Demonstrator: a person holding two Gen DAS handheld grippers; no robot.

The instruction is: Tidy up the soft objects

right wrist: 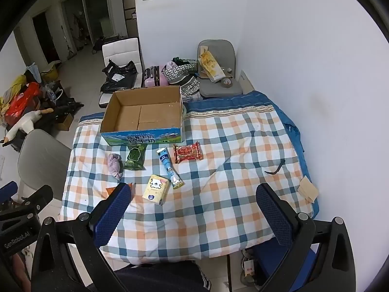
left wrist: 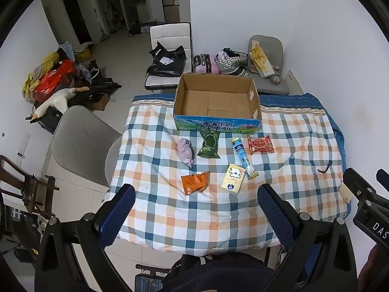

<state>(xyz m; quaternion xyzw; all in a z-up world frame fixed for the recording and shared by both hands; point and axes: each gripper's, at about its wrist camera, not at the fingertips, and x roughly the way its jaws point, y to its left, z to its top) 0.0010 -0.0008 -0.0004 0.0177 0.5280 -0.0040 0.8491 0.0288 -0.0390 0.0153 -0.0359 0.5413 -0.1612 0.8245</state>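
Box (left wrist: 217, 121) edges the far tablecloth (left wrist: 194, 214); packets (left wrist: 208, 144) lie mid-cloth.

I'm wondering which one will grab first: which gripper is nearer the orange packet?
Probably the left gripper. The orange packet lies just ahead between its open fingers. The right gripper sits further right; there the packet peeks out beside its left finger.

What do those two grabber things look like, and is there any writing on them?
Each gripper is black, with angular arms joined by round silver bolts. The left gripper and the right gripper both end in two flat fingers covered in bumpy dark blue pads. White writing shows on their bodies: "GenRobot.AI" on the left one, seen from the right wrist, and "DAS" on the right one.
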